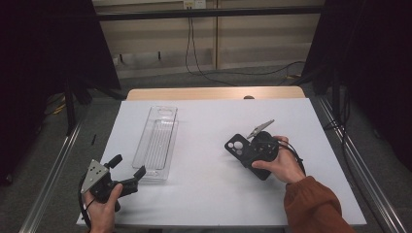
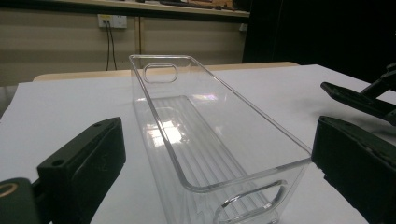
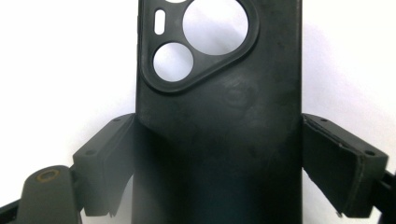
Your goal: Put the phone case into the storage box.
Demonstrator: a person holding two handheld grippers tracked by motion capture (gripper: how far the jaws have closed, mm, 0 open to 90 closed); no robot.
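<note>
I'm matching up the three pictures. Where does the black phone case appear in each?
High view: black phone case right of centre, in the right tool.
Left gripper view: it cannot be told apart at the right edge.
Right gripper view: fills the centre, clamped between both jaws.
Shared landmark: the white table sheet.

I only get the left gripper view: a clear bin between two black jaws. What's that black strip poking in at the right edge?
Observer: That's the right gripper, held in the person's other hand, with its jaws closed on a black phone case.
Operator: Phone case? How can you tell?
Observer: The right gripper view shows camera cutouts near the case's far end.
Operator: Is my bin standing on bare wood?
Observer: No, the clear bin stands on a white sheet that covers most of the wooden table.
</note>
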